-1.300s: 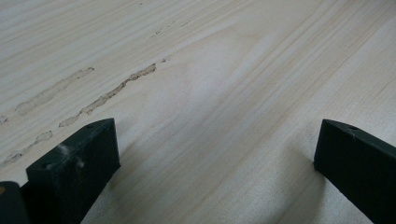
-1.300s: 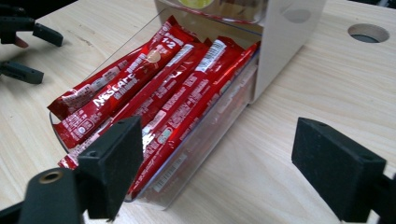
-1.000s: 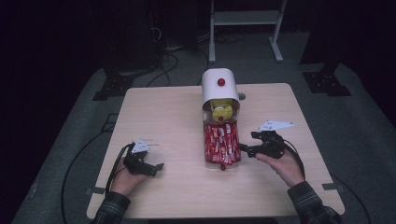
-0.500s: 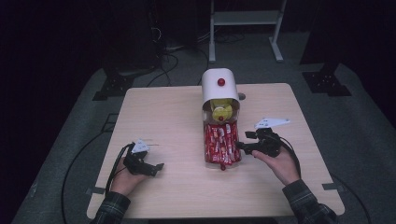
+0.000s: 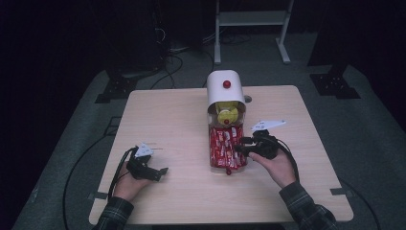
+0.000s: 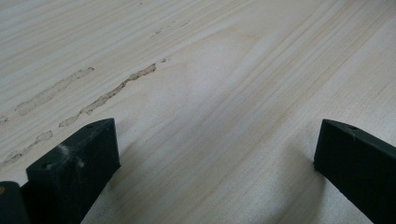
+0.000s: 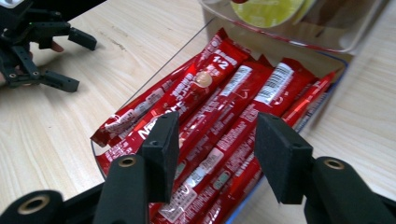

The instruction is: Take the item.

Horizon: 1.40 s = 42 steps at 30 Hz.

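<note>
My right hand-held gripper (image 7: 212, 154) hangs released, its two black foam-faced jaws parted over the near end of a clear plastic tray (image 7: 336, 58) packed with long red foil stick sachets (image 7: 219, 112). In its own view the sachets lie straight ahead and just below the jaws — nothing is between the pads yet. The sticks run lengthwise away from me, toward the far end of the tray, so their long axis lines up roughly with the gripper's reach and the jaws stand across that axis; I judge a short drop would let them close across one stick's width.

In the high view the right hand-held gripper (image 5: 242, 148) comes in from the tray's right side and touches or nearly touches its edge, so this hand is plainly the nearer one. My left hand-held gripper (image 5: 160, 173) rests well apart on the pale wooden desk (image 5: 158, 110), jaws wide open on bare wood.

Beyond the sachets, at the tray's far end, stands a white rounded dispenser hood with a red knob (image 5: 225, 86), with a yellow round-lidded cup (image 5: 228, 115) beneath it. The tightly packed neighbouring sticks and the tray's clear wall are what I judge could get in the way — a pinch may catch two.
</note>
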{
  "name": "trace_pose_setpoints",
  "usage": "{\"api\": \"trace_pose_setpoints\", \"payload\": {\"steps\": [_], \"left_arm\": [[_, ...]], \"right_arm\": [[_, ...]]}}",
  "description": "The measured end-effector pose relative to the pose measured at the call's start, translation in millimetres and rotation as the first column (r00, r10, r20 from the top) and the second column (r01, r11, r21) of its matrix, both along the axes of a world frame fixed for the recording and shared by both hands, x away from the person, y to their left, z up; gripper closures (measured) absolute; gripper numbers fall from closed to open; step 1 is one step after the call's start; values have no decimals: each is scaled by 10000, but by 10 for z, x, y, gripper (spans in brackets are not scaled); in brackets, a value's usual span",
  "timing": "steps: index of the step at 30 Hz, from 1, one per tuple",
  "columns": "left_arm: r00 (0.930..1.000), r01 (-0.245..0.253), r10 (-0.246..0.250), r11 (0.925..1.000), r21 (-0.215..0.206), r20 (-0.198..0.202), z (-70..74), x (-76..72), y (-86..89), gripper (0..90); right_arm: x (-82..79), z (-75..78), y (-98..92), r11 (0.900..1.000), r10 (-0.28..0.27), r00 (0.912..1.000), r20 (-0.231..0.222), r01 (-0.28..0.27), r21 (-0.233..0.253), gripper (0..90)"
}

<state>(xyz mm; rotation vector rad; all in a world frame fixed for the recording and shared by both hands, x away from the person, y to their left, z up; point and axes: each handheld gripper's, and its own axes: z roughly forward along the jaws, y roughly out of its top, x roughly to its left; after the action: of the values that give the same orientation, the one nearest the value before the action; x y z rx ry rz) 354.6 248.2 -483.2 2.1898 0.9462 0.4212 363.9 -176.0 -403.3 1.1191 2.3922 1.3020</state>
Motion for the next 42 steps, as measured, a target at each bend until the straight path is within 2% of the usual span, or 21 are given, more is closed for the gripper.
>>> {"api": "trace_pose_setpoints", "payload": {"steps": [2,9,15,20,23,33,37,42], "left_arm": [[10000,1,-1,10000,1,0,0,0,0,0],[10000,2,-2,10000,2,0,0,0,0,0],[10000,0,0,10000,2,0,0,0,0,0],[10000,-1,1,10000,1,-3,0,0,0,0],[10000,1,-1,10000,6,-11,1,-1,0,0],[10000,-2,2,10000,1,-6,1,-1,0,0],[10000,-1,1,10000,2,-5,1,0,0,0],[10000,-1,1,10000,2,-6,1,0,0,0]], "right_arm": [[3,-2,27,9999,82,9999,61,-82,-59,526],[17,-27,111,9996,260,9995,-155,-261,-90,555],[9,-46,164,9989,359,9994,-14,-360,-287,609],[27,-92,190,9983,410,9989,-232,-419,-401,649],[26,-111,197,9982,446,9988,-207,-454,-379,688],[10,-130,220,9978,183,9993,-341,-204,-634,668],[16,-135,207,9980,170,9987,-480,-199,-603,722],[30,-148,174,9976,141,9983,-566,-179,-672,836]]}}
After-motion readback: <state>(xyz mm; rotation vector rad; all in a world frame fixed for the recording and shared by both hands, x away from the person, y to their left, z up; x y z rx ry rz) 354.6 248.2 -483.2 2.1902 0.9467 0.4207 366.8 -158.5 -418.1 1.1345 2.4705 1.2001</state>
